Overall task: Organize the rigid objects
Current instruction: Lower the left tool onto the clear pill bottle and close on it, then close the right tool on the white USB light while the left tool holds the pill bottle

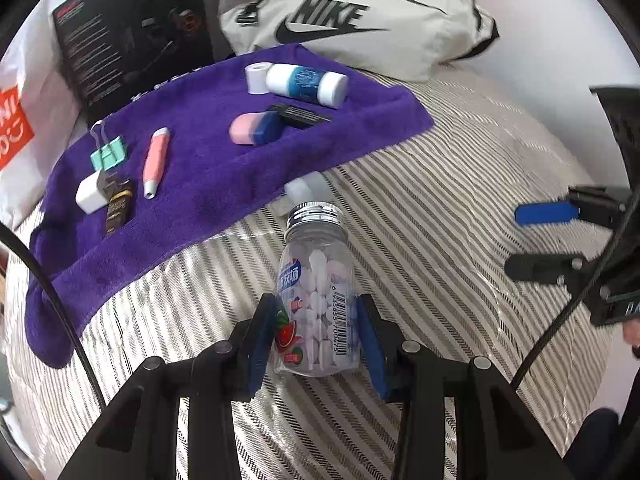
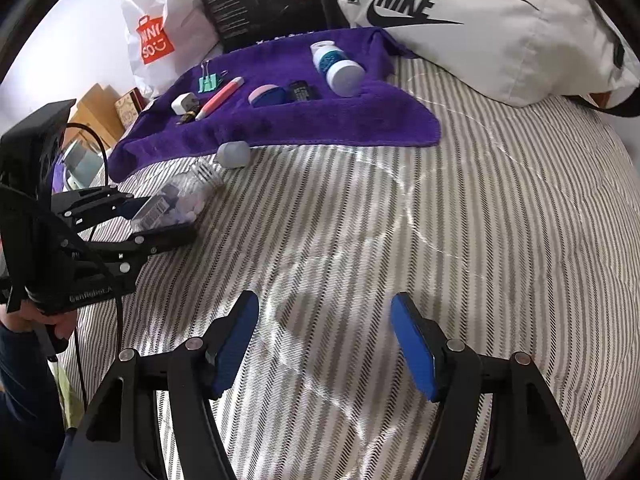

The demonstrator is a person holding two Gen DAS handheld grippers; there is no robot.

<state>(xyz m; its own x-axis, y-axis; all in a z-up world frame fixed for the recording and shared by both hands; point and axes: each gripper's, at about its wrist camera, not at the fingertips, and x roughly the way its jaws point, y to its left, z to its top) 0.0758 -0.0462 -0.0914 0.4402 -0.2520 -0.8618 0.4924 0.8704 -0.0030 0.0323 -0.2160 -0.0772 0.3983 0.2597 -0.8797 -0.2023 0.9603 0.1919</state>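
A clear candy bottle (image 1: 316,272) with a silver screw neck lies on the striped bedding, and my left gripper (image 1: 316,308) is shut on it, a blue pad on each side. The right wrist view shows the same bottle (image 2: 176,204) held at the left. A translucent white cap (image 1: 306,188) sits just beyond it at the towel's edge. The purple towel (image 1: 208,168) carries a white-and-blue bottle (image 1: 306,84), a pink-and-blue eraser (image 1: 254,128), a pink pen (image 1: 156,162), a teal binder clip (image 1: 109,156) and a white plug (image 1: 92,194). My right gripper (image 2: 325,308) hangs open over bare bedding.
A white Nike bag (image 1: 360,20) lies behind the towel, beside a black product box (image 1: 136,32) and a white shopping bag (image 2: 150,40). Striped bedding (image 2: 480,220) stretches to the right. A person's hand (image 2: 48,320) grips the left tool's handle.
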